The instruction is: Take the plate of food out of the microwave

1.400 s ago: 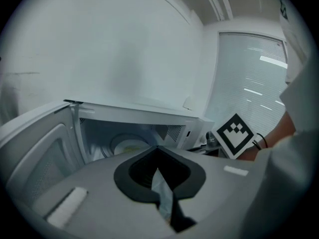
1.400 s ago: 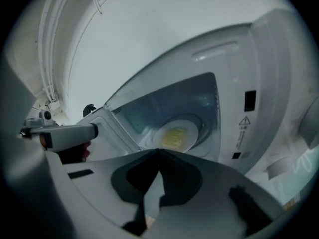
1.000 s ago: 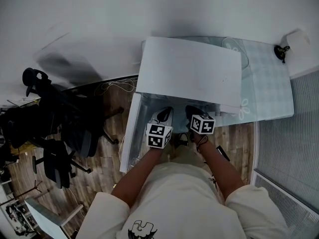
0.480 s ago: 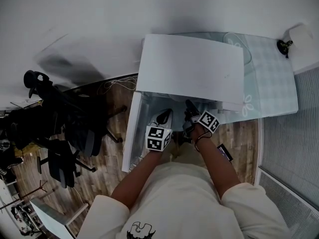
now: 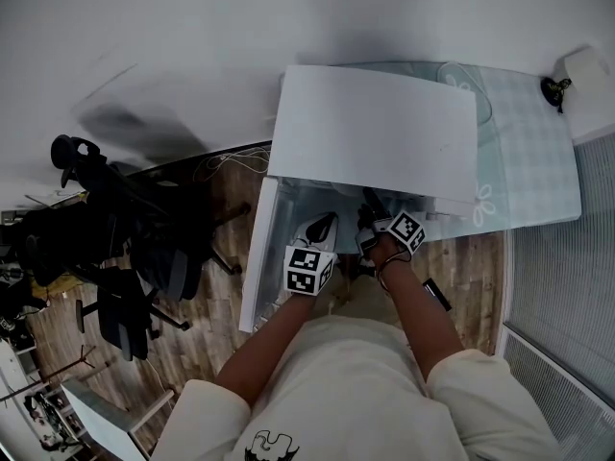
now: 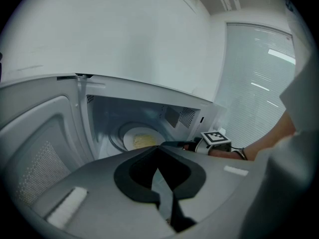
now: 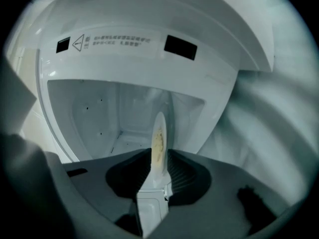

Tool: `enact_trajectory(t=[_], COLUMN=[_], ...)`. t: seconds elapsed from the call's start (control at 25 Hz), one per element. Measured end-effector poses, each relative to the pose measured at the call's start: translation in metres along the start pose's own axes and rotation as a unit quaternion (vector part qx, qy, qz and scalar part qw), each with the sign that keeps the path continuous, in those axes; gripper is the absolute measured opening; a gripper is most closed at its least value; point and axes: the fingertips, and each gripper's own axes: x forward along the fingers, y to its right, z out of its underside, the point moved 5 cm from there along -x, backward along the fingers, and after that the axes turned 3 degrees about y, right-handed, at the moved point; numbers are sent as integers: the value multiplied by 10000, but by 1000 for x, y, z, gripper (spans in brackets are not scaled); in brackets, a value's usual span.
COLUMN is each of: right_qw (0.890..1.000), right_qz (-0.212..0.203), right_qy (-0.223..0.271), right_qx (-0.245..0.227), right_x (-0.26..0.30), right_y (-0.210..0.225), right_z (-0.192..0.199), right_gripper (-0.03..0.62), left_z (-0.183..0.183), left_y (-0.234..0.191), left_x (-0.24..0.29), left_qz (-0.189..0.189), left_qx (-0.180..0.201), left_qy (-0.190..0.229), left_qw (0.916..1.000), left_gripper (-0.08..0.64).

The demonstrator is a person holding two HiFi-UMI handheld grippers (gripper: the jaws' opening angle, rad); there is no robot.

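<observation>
The white microwave (image 5: 375,133) stands with its door (image 5: 258,257) swung open to the left. In the left gripper view a white plate (image 6: 142,141) of yellow food lies on the turntable inside. My right gripper (image 6: 172,144) reaches into the cavity at the plate's right rim. In the right gripper view the plate (image 7: 158,143) shows edge-on between the jaws, and my right gripper (image 7: 159,156) is shut on its rim. My left gripper (image 5: 325,224) hovers in front of the opening, left of the right one. It is shut and holds nothing.
The microwave sits on a glass table (image 5: 528,152) with a pale checked cloth. The open door (image 6: 40,153) hangs close on my left gripper's left. Black office chairs (image 5: 125,257) stand on the wood floor to the left. A small white box (image 5: 588,70) sits at the far right.
My right gripper has rolled onto its side and pushed deeper into the microwave, to the plate's rim. My left gripper has stayed almost in place before the opening.
</observation>
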Motion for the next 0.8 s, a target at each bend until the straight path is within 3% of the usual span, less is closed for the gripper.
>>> enact_trajectory(t=[0.16, 0.24, 0.32, 0.8], right_qw=[9999, 9998, 9996, 9994], right_qz=[11, 36, 38, -121], right_qy=[53, 65, 52, -128], right_qx=[134, 210, 289, 311], right_x=[3, 2, 3, -13], right_y=[2, 4, 5, -11], right_z=[-1, 0, -1, 2], right_gripper=[93, 37, 23, 18], left_z=[0, 0, -2, -4], left_y=[0, 0, 0, -6], left_x=[6, 7, 7, 1], left_qz=[9, 12, 21, -2], left_qx=[-66, -114, -116, -141], left_qy=[9, 5, 19, 95], left_qw=[10000, 9999, 9999, 9999], left_gripper=[3, 5, 5, 3])
